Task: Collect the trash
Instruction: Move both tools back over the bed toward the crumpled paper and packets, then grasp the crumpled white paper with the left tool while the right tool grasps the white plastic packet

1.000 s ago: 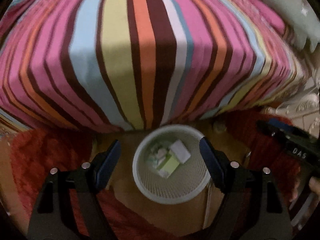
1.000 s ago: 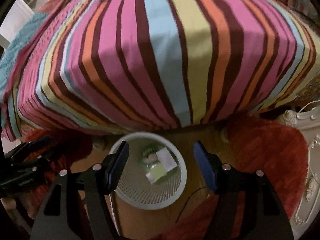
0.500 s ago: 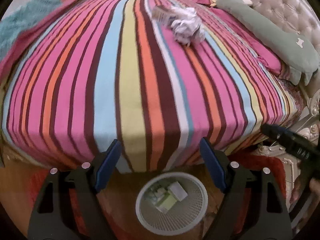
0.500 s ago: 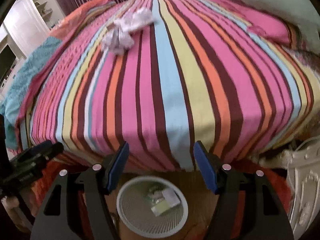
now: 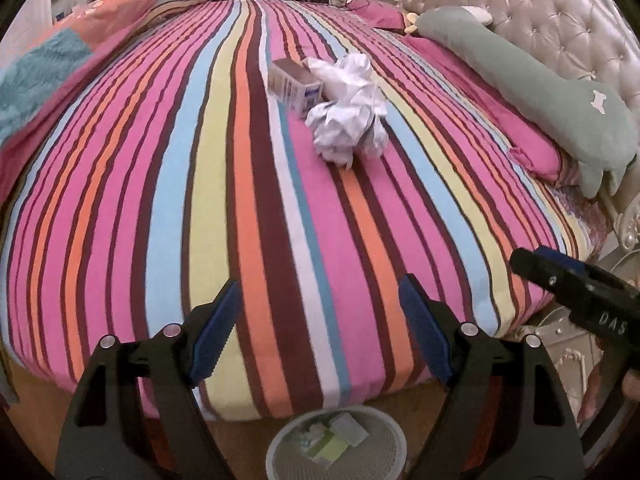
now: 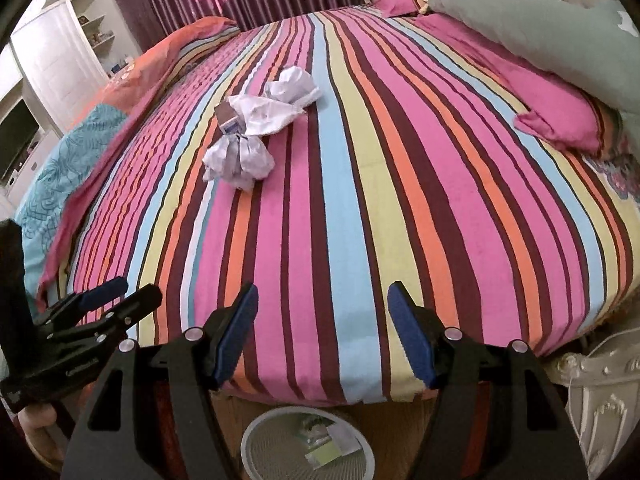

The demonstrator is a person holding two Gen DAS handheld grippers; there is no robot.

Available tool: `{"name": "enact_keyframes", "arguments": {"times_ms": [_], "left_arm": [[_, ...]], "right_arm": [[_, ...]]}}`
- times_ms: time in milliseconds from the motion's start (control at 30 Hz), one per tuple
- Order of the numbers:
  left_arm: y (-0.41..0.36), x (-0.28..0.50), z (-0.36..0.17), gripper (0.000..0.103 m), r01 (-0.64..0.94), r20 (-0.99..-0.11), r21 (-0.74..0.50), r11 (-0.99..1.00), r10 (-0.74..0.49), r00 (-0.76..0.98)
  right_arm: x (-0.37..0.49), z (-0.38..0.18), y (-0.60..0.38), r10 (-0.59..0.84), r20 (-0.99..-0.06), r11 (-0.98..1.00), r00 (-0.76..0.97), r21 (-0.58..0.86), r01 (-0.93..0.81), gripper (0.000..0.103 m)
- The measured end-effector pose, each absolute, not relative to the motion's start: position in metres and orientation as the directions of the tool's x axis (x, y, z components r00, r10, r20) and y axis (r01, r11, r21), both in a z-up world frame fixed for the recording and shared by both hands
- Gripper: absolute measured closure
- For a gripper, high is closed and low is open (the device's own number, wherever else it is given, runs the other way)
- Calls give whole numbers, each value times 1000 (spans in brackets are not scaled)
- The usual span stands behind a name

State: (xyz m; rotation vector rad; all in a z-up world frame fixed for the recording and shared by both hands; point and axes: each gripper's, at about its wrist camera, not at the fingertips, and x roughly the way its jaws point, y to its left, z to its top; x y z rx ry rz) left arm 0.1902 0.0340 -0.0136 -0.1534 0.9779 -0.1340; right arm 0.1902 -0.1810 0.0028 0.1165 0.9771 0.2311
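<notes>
Where the left wrist camera looks across the striped bedspread (image 5: 248, 200), the left gripper (image 5: 320, 332) hangs over the bed's near edge with its blue-padded jaws spread wide and nothing between them. Far up the bedspread lies a wad of crumpled white paper (image 5: 352, 108), and a small cardboard box (image 5: 294, 84) sits touching the wad's far left side. Below the bed's edge, on the floor, stands a white mesh wastebasket (image 5: 280, 452) with a few scraps inside, one of them a pale green piece, though blur makes the rest hard to name. At the right of the bedspread, the right gripper (image 5: 536, 264) reaches in from the side. A long grey-green pillow (image 5: 540, 92) lies along the bed's right side against a tufted headboard (image 5: 560, 20).

From the right wrist camera, the right gripper (image 6: 322, 332) is likewise released, jaws apart and empty over the bed's near edge. The crumpled paper (image 6: 260, 128) lies on the left half of the bedspread (image 6: 380, 180), with the box (image 6: 228, 118) half hidden at its left. The wastebasket (image 6: 256, 448) stands below the bed's edge, and the left gripper (image 6: 120, 296) shows at the bedspread's left, its jaws apart.
</notes>
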Motion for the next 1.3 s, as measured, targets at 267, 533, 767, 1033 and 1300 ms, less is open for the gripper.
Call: {"name": "enact_keyframes", "arguments": {"times_ms": [267, 533, 767, 1033, 1300], "left_arm": [[22, 223, -14, 24, 91, -816, -151, 984, -176, 551], [16, 253, -11, 24, 128, -797, -124, 984, -175, 578], [17, 277, -10, 24, 152, -778, -120, 981, -188, 600], [16, 303, -20, 24, 172, -793, -103, 980, -185, 580], [17, 321, -24, 24, 175, -800, -119, 977, -199, 566]], "right_arm": [[218, 16, -173, 268, -792, 963, 548, 207, -172, 39], [257, 35, -160, 273, -779, 958, 564, 171, -229, 39], [299, 31, -147, 321, -792, 940, 519, 198, -278, 39], [330, 30, -126, 335, -811, 923, 480, 181, -339, 39], [357, 28, -110, 322, -823, 919, 468, 154, -362, 39]]}}
